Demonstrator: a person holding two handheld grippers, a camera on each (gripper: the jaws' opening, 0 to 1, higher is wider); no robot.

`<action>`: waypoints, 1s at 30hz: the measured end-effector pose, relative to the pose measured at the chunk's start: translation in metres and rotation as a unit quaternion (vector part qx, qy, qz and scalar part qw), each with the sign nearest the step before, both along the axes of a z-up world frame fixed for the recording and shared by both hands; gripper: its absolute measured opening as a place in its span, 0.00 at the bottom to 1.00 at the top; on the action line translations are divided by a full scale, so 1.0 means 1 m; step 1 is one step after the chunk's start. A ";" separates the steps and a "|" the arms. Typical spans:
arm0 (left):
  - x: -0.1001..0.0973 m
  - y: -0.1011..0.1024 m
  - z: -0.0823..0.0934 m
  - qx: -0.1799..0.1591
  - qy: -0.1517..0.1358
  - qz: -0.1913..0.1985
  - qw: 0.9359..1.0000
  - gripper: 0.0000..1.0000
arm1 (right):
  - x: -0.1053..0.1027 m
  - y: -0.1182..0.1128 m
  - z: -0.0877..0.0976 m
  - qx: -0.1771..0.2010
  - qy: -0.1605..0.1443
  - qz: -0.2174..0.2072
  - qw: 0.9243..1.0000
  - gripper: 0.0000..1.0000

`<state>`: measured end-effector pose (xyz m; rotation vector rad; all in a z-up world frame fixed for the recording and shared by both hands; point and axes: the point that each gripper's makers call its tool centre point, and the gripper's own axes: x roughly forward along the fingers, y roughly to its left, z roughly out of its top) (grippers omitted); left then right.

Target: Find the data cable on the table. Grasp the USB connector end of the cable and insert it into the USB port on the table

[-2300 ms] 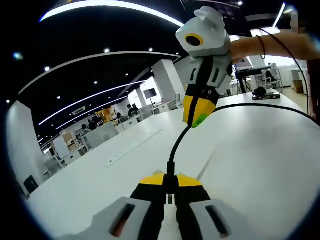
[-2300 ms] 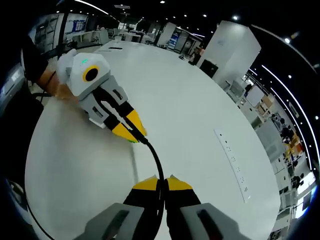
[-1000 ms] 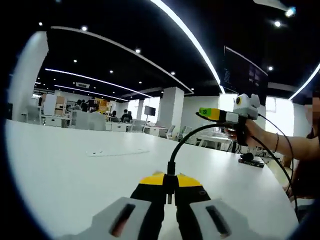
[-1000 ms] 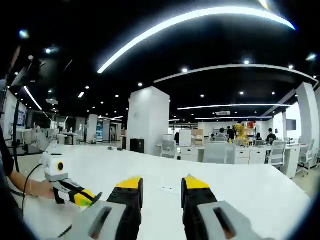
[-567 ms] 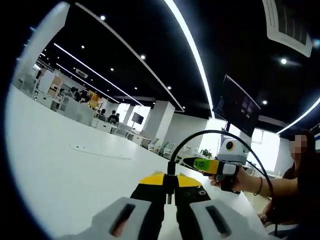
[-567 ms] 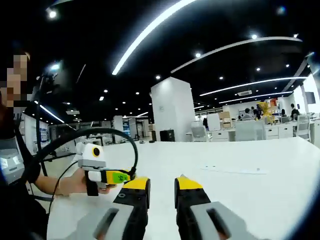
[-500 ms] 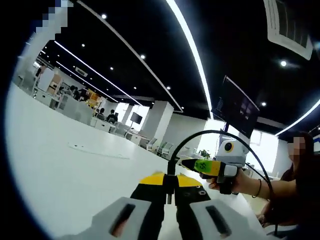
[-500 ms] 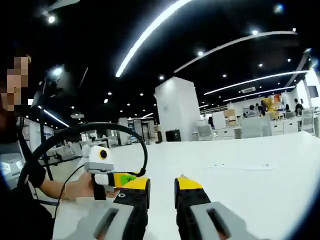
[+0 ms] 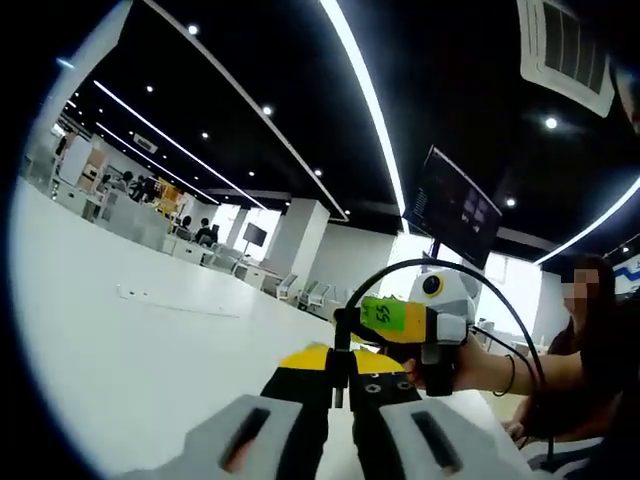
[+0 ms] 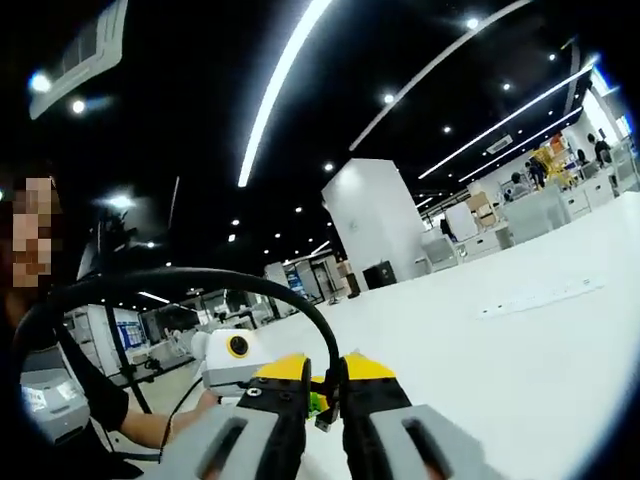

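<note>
Left gripper view, left to right: white desk point(image 9: 120, 350) runs off to the far left, with a flat port strip point(image 9: 175, 300) lying on it, well apart from both tools. Bottom centre, the left hand-held gripper point(image 9: 340, 362) has its yellow tips pressed together on the black cable point(image 9: 341, 338), which rises straight up out of them. Just above that pinch the right hand-held gripper point(image 9: 352, 320) comes in from the right, green tag on its side, with its tips at the cable. A hand point(image 9: 455, 365) holds it. From there the cable loops up and over to the right in a wide arc, up in the air and not lying on the desk. A dark screen point(image 9: 455, 205) hangs from the ceiling behind.

Right gripper view, left to right: the cable arcs up from the far left and comes down to centre. The left hand-held gripper shows at lower left, white body with green near its tips, touching or just beside the right one's tips. Bottom centre, the right hand-held gripper's own yellow tips stand close together with the cable running down the narrow gap, so it looks pinched. Connector end is too small to tell. Port strip is far right on the desk.
</note>
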<state>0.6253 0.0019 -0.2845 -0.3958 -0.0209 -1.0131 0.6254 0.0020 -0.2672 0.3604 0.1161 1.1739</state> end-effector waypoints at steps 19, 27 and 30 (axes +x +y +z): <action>-0.001 -0.006 -0.003 0.007 0.001 -0.006 1.000 0.07 | 0.005 0.001 -0.005 -0.011 0.002 -0.019 1.000 0.07; -0.002 -0.008 -0.008 0.025 -0.001 -0.004 1.000 0.07 | 0.001 0.006 -0.010 -0.064 -0.055 -0.026 0.996 0.09; -0.003 -0.009 -0.007 0.022 -0.001 -0.010 1.000 0.07 | 0.002 0.008 -0.013 -0.068 -0.051 -0.024 0.996 0.10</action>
